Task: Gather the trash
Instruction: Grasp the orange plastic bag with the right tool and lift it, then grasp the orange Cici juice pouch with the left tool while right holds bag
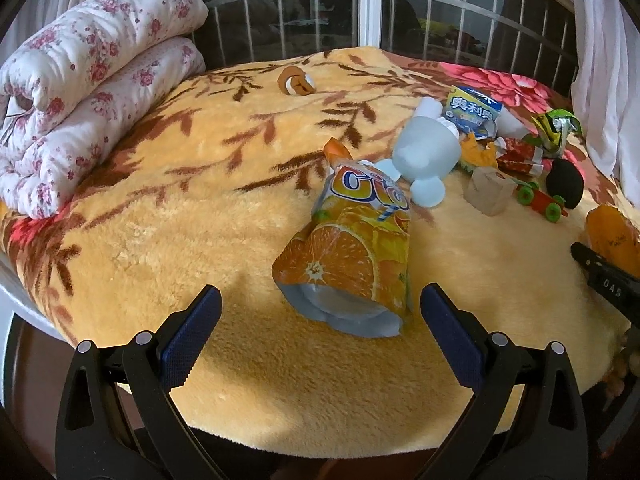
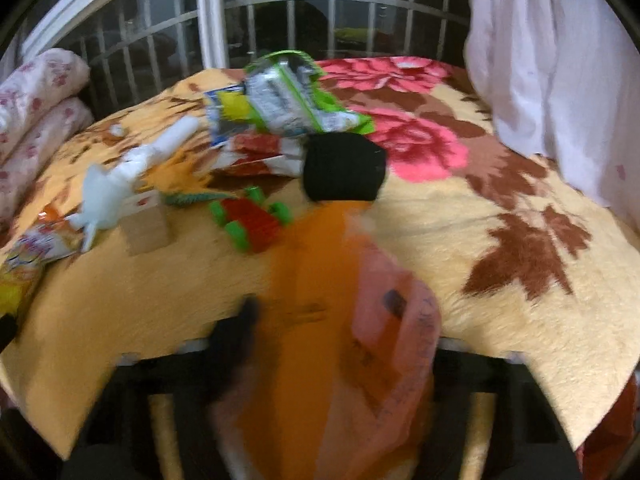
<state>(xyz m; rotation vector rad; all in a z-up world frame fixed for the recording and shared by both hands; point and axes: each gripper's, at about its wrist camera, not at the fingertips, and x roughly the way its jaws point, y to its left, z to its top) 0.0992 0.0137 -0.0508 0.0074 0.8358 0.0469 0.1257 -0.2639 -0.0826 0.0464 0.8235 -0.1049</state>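
An orange juice pouch lies crumpled on the yellow blanket, its lower end between the fingertips of my left gripper, which is open and not touching it. Farther right lie a blue-and-white wrapper, a red wrapper and a green wrapper. The right wrist view is blurred. There an orange plastic bag fills the space between the jaws of my right gripper, which is shut on it, and hides most of the gripper. The green wrapper and the red wrapper lie beyond it.
Toys sit among the trash: a pale blue plush, a wooden block, a red car with green wheels and a black lump. A rolled floral quilt fills the back left. A white curtain hangs at right. Window bars stand behind.
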